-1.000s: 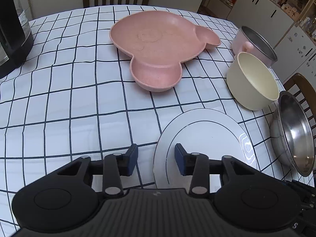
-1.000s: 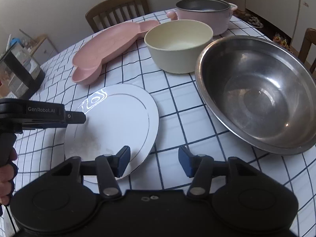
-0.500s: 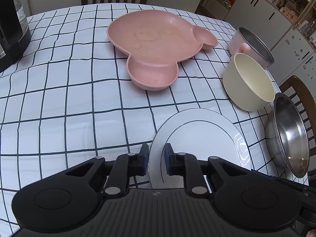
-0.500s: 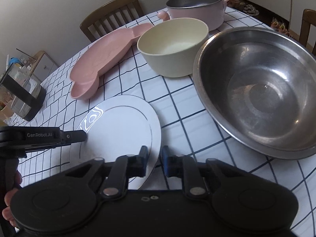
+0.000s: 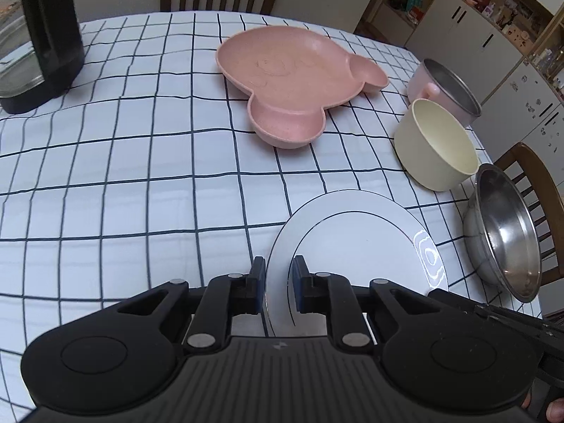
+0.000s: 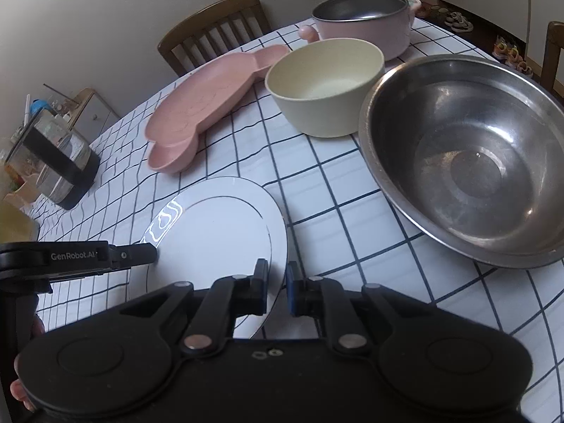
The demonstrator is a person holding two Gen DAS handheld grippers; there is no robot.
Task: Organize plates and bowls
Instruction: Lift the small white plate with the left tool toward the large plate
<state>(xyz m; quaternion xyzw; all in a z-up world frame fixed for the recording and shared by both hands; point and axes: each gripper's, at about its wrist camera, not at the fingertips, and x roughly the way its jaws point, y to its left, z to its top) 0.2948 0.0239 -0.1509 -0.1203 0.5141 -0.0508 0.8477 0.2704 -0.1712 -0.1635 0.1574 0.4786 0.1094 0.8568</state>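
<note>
Left gripper (image 5: 276, 290) clamped on near-left rim of white plate (image 5: 356, 236); right gripper (image 6: 276, 287) closing on its near-right rim, edge between the pads; plate at table's near edge – cream bowl (image 6: 326, 86) and steel bowl (image 6: 469, 162) right, pink plate (image 5: 292, 77) far.

Open checked tablecloth (image 5: 141, 183) left of the white plate (image 5: 356, 243) is clear up to the black jug (image 5: 42, 38); the right is blocked by steel bowl (image 6: 461, 162), cream bowl (image 6: 324, 84), pink pot (image 6: 363, 17), with the pink divided plate (image 5: 292, 74) across the far middle
</note>
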